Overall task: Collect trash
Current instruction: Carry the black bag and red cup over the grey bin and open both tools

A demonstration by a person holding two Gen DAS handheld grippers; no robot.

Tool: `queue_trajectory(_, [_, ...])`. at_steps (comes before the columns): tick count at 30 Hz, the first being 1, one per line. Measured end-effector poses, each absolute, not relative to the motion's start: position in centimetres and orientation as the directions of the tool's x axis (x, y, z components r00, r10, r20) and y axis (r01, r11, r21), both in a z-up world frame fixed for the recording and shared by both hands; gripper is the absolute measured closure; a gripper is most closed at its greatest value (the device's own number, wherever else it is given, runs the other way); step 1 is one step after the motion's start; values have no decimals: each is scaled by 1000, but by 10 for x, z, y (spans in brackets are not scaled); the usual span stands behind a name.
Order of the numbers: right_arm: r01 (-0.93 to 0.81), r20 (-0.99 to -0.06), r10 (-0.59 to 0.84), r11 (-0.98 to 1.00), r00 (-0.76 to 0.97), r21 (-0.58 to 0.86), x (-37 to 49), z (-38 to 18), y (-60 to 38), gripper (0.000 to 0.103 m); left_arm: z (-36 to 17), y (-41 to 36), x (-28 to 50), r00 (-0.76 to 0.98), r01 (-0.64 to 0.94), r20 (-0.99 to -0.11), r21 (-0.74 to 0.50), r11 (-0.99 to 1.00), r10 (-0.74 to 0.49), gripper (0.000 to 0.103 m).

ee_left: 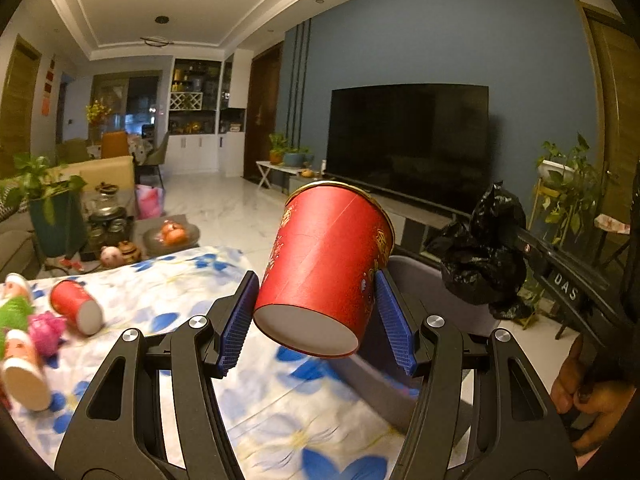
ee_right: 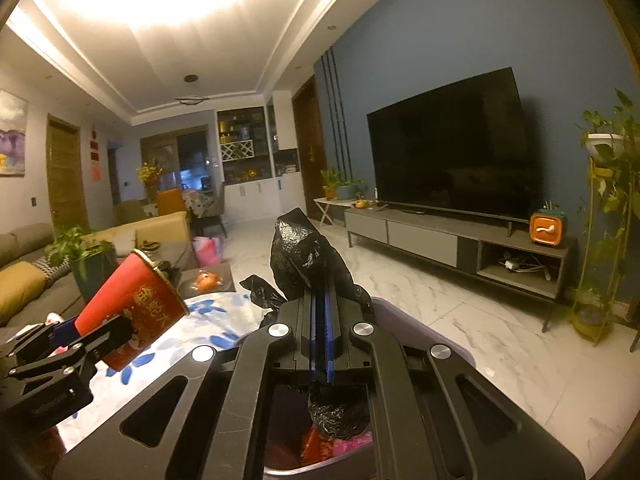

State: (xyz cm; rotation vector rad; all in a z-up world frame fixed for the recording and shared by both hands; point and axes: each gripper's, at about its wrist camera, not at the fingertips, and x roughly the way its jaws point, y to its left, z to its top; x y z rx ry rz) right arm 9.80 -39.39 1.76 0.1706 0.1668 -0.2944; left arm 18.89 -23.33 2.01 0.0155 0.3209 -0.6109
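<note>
Red paper cup [ee_left: 324, 272] sits clamped between the blue pads of the left gripper [ee_left: 316, 312], base toward the camera and mouth tilted away, at the centre of the left view; held by its sides like this, it can likely be tipped mouth-first into the bin. The right gripper [ee_right: 320, 332] has its jaws clenched on a black bag [ee_right: 304, 256], which bunches above the pads at mid-frame, probably to hold the liner up and open. Below it, a grey bin [ee_right: 404, 320] shows red scraps inside. Another cup [ee_left: 76, 306] lies on its side on the floral tabletop [ee_left: 200, 280] at left, among toys [ee_left: 24, 320], not yet collected.
</note>
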Motion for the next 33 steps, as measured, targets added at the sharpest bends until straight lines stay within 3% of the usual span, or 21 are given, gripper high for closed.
queue_trajectory(33, [329,-250,-292,936,923,123,129,-12,-426,99,-12,-304,221,707,615,-345,-133,777,-618,44])
